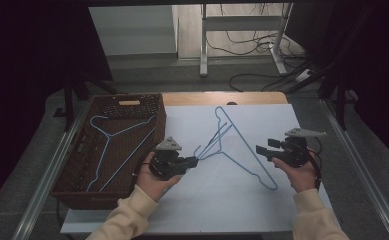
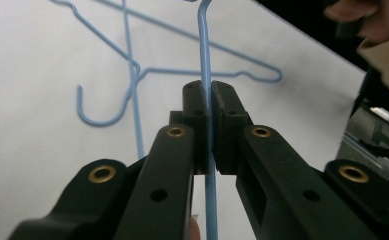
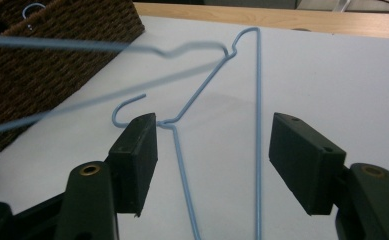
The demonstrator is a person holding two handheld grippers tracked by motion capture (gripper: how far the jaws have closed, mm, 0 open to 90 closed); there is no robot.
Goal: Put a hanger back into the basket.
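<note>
Blue hanger (image 1: 222, 142) wire is pinched by the left gripper (image 1: 194, 162) at its seven o'clock end – the right gripper (image 1: 260, 149), jaws spread, is held empty at four o'clock.

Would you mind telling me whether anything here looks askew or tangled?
Yes: the hanger clamped in the left gripper tilts up off the sheet, with a second hanger lying crossed under it. The basket's hanger lies flat.

- The right gripper (image 3: 213, 165) has its jaws spread wide, pads pressing nothing.
- A blue wire hanger (image 3: 257, 125) lies on the white table (image 3: 332, 75), two wires running between the jaws.
- A brown wicker basket (image 3: 57, 60) sits far left.
- A blurred blue wire (image 3: 82, 45) crosses near it.
</note>
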